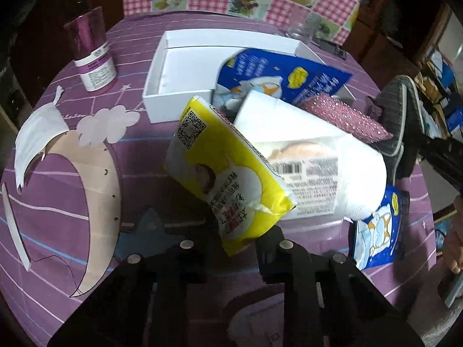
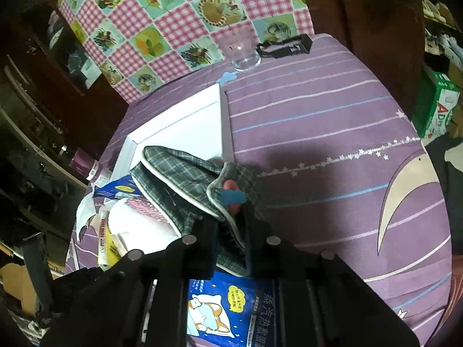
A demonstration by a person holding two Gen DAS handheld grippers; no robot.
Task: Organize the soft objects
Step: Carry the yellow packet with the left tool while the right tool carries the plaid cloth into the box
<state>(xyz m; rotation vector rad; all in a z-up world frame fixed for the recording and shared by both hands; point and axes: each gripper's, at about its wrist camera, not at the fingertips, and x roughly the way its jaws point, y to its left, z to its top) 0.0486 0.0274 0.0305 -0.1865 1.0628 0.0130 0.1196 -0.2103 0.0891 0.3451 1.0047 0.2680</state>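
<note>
Both grippers were closed on soft goods over the purple striped tablecloth [image 2: 318,110]. Pinched between the jaws of the left gripper [image 1: 234,245] was the lower corner of a yellow tissue pack [image 1: 228,173], which stood tilted, its upper end leaning over a white wrapped package [image 1: 312,156] that lay just behind it. The right gripper [image 2: 231,231] was clamped on the piped edge of a grey plaid cloth pouch [image 2: 185,179], whose far end draped over the near corner of the open white box [image 2: 179,115]; something pink showed in the pouch's folded opening, too small to identify. Beneath that gripper lay a blue eye-mask packet [image 2: 231,306] printed with a sleeping cartoon dog. From the left wrist view, another blue packet [image 1: 292,78] leaned partly over the box's right wall, a pink sparkly sponge [image 1: 344,115] rested against the white package, and a smaller blue packet [image 1: 379,225] lay flat at the right. Farther out stood a purple canister [image 1: 92,52] to the left of the box [image 1: 162,66], and a clear glass [image 2: 241,52] near the table's far edge, with a small black object beside it. A pink checked patchwork cloth [image 2: 179,23] hung behind the table, and a green and white carton [image 2: 437,101] sat off to the right.
</note>
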